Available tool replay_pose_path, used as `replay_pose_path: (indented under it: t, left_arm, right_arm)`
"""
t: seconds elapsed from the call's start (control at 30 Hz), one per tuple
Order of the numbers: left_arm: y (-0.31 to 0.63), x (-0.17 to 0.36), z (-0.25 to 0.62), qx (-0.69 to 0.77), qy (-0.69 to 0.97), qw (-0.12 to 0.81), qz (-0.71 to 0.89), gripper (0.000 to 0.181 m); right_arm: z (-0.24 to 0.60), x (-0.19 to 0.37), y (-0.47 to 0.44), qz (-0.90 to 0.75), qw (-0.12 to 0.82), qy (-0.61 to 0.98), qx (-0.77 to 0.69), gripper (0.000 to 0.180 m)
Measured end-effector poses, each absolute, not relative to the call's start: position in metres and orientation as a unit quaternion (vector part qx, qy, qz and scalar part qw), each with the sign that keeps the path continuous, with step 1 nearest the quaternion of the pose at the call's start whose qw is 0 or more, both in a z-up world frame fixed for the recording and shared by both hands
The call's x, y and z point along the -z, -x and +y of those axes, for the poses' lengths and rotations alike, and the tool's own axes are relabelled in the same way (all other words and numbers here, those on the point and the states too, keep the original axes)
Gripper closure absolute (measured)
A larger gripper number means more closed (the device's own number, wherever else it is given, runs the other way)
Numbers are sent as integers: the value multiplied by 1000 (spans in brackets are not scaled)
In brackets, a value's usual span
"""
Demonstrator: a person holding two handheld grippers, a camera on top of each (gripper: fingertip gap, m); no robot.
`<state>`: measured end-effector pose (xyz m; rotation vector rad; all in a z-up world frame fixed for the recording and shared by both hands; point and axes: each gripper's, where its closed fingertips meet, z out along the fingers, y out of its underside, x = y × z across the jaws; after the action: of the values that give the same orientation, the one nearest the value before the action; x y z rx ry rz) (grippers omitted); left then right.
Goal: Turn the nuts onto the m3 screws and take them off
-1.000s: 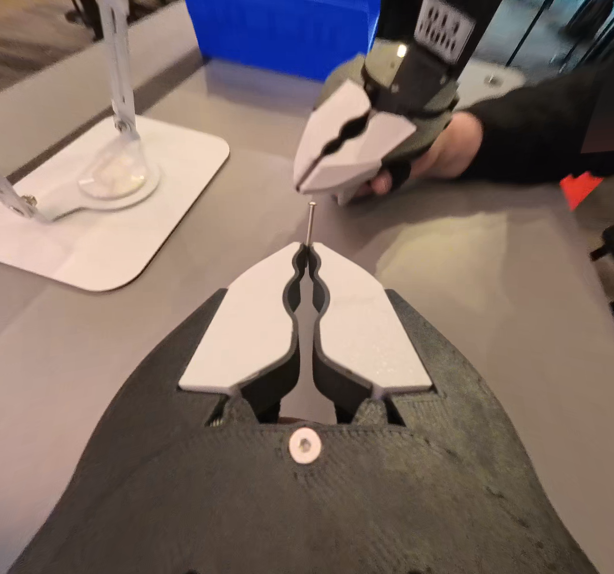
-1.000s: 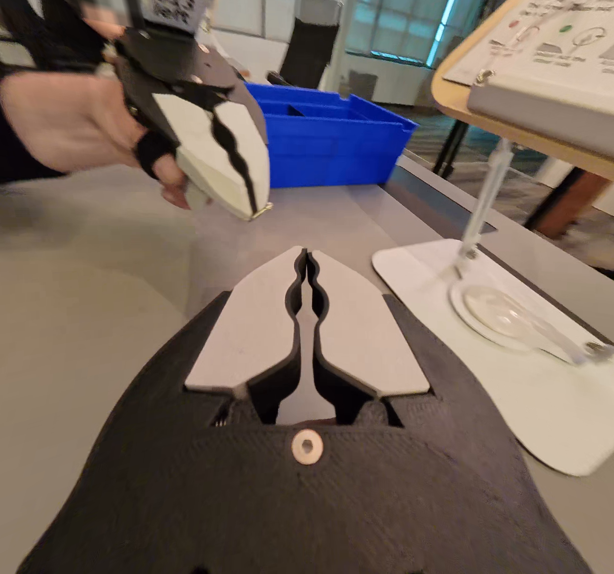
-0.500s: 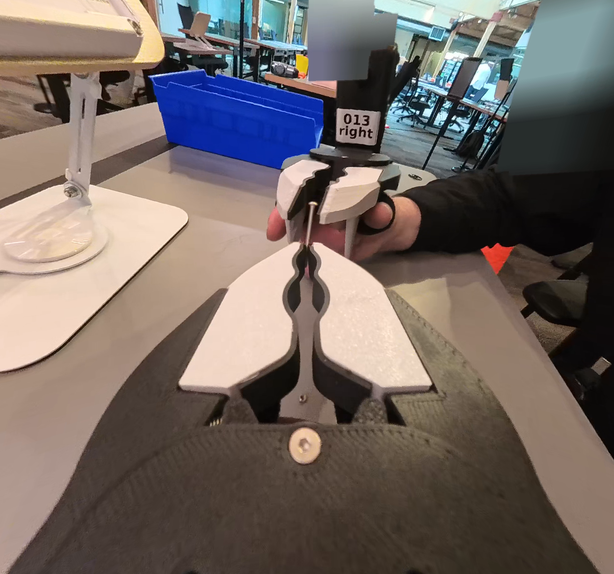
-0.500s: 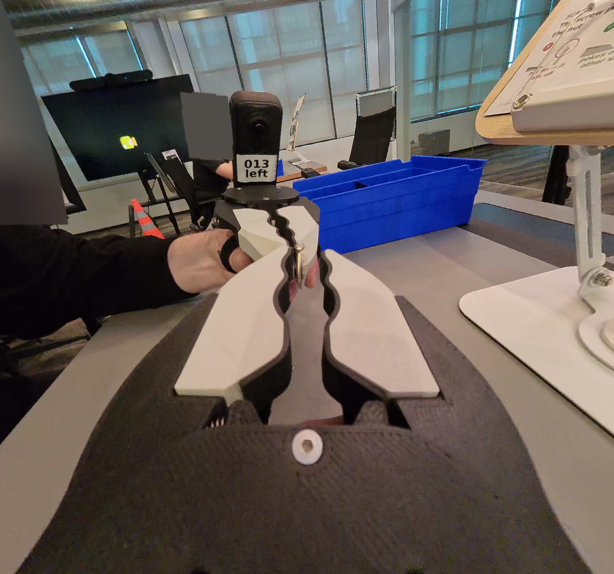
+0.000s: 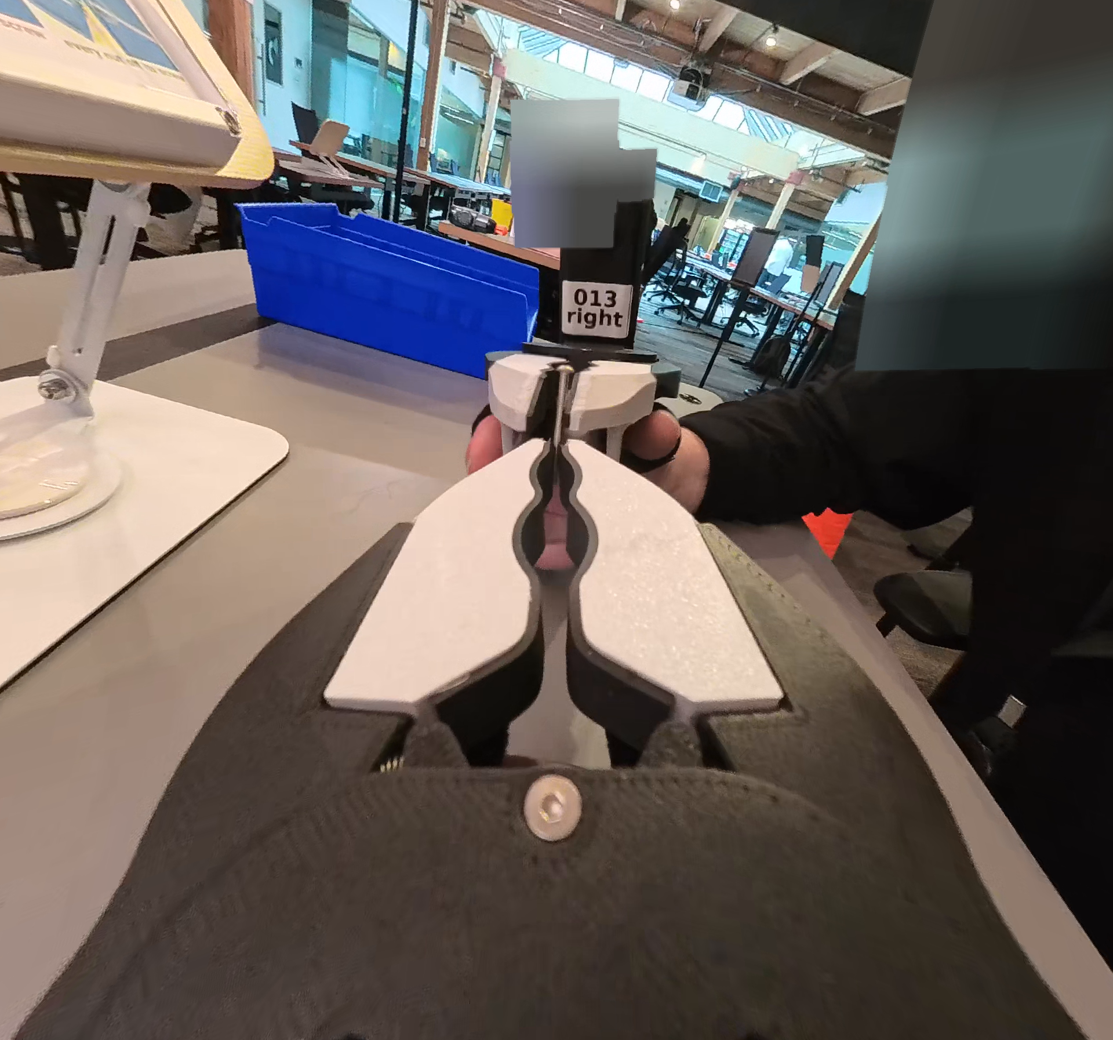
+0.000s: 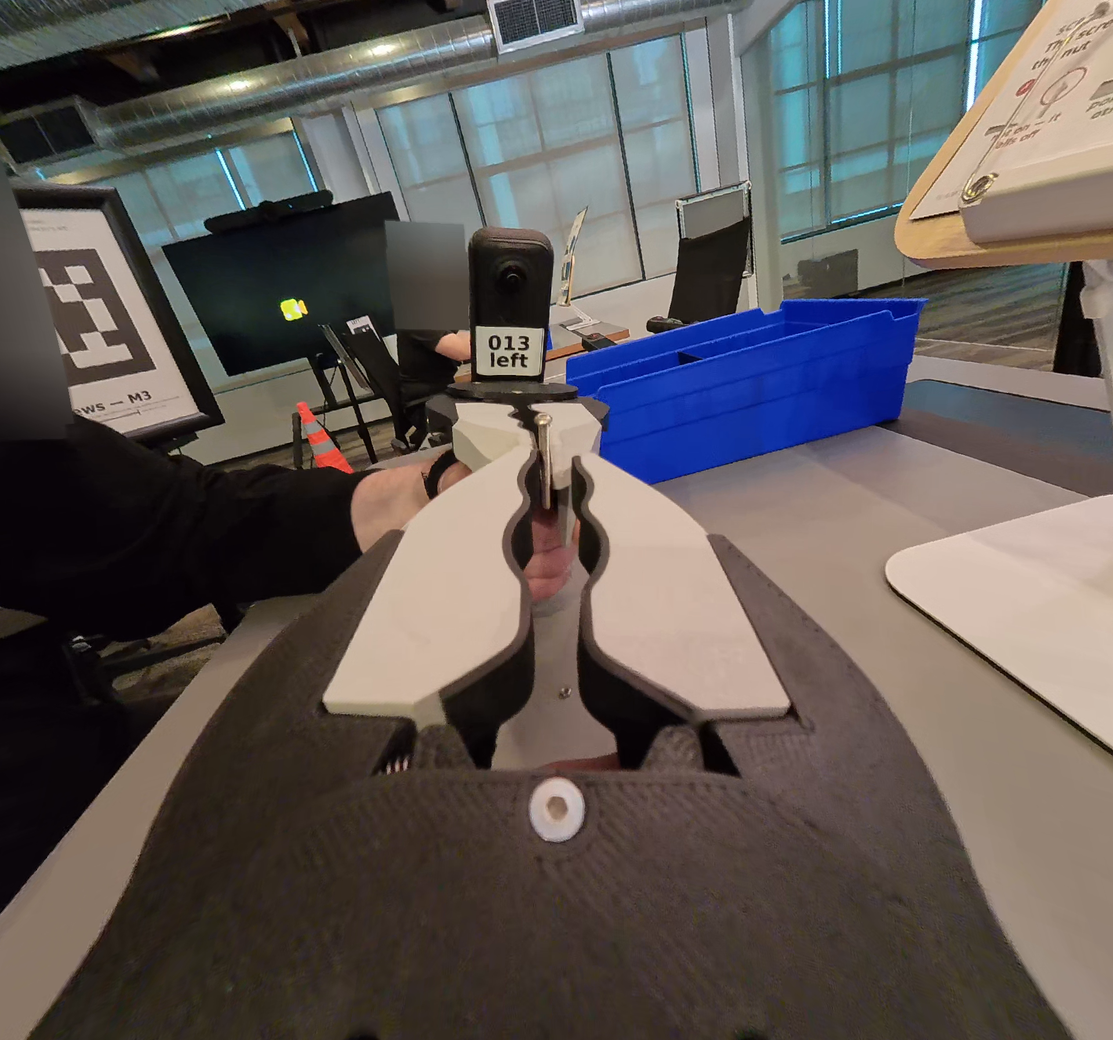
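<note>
Left gripper (image 5: pixel 554 450): white fingers closed at the tips on the lower end of a thin metal screw (image 5: pixel 561 406), which stands upright out of the tips, head uppermost. Right gripper (image 6: pixel 551 466): held directly opposite and facing the left one, white fingers parted by a narrow gap, nothing clamped between them; in its own view the screw (image 6: pixel 545 457) rises in that gap, head just above the fingertips, and whether either finger touches the shank cannot be told. No nut can be made out on the screw. Both grippers sit above a grey table (image 5: pixel 337 409), each gripped by a hand in a black sleeve; the right hand (image 5: pixel 668 463) shows behind its tool. One small metal part (image 6: pixel 564 692) lies on the table between the right gripper's fingers; too small to identify. Blue bin (image 5: pixel 385 288): at the far edge of the table, beyond both tools. White stand base (image 5: pixel 138 505): on the table beside the grippers, carrying a tilted instruction board (image 5: pixel 114 65).
</note>
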<state>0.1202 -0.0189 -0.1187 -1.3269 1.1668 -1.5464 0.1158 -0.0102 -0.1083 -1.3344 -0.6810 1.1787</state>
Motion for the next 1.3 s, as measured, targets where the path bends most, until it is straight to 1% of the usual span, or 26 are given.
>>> replay_pose_path:
  t: [0.17, 0.4, 0.43, 0.5, 0.57, 0.63, 0.73, 0.87, 1.13, 1.3]
  left_arm:
    - [-122, 118, -19, 617, 519, 382, 451, 180]
    - [-121, 116, -21, 623, 514, 380, 451, 179]
    - [-120, 117, -20, 611, 515, 388, 459, 179]
    - [-115, 118, -18, 575, 520, 407, 483, 164]
    - [-109, 115, -13, 531, 525, 433, 505, 159]
    - [-105, 117, -11, 480, 530, 448, 537, 158]
    - [-107, 121, -15, 437, 532, 452, 568, 158]
    - [-113, 134, -21, 386, 530, 450, 607, 156]
    - [-111, 144, -21, 365, 533, 436, 627, 171]
    - [-110, 148, -21, 360, 535, 427, 633, 173]
  right_arm:
    - [-12, 107, -115, -287, 574, 565, -518, 177]
    - [-14, 106, -114, -293, 579, 565, -510, 178]
    - [-13, 107, -114, -297, 581, 569, -500, 178]
    - [-10, 111, -116, -312, 583, 581, -475, 178]
    - [-8, 118, -116, -345, 592, 590, -428, 178]
    - [-8, 122, -114, -366, 591, 595, -404, 178]
    - [-9, 139, -107, -422, 586, 609, -328, 177]
    - [-14, 148, -99, -454, 582, 607, -296, 177]
    - [-16, 154, -97, -475, 575, 606, -276, 178]
    - [-18, 159, -95, -490, 569, 606, -262, 177]
